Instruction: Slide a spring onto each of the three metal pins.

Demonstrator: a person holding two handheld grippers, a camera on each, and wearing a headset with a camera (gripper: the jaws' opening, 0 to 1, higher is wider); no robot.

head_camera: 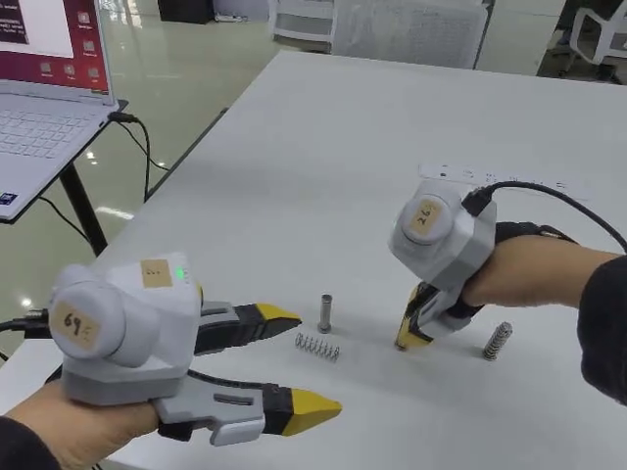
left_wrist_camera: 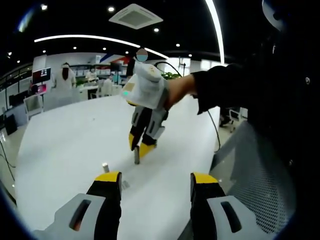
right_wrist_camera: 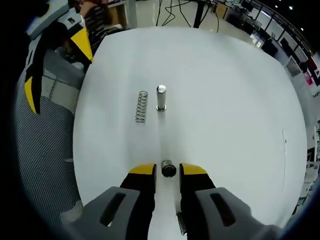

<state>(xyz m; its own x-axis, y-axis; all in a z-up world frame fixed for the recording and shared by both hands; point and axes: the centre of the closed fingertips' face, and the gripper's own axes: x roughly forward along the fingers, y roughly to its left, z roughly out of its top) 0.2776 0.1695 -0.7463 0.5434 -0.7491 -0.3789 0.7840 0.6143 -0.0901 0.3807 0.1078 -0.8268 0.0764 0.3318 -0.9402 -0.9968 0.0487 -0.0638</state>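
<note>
Zero springs on: one spring point(head_camera: 317, 347) lies by the standing pin point(head_camera: 325, 313), another spring point(head_camera: 498, 341) loose. Right gripper point(head_camera: 411, 338) jaws pinch a second pin point(right_wrist_camera: 168, 169); left gripper point(left_wrist_camera: 156, 178) jaws wide, empty.

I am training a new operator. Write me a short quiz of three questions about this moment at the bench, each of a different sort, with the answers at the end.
1. True or false: a spring already sits on the upright pin standing on the table.
2. Choose one. The left gripper is: A) open and holding nothing; B) shut on a spring; C) shut on a pin.
3. In the head view, how many springs lie on the table?

Key
1. False: the upright pin is bare.
2. A.
3. Two: one spring lies close to the upright pin, the other lies near the right gripper.
</note>
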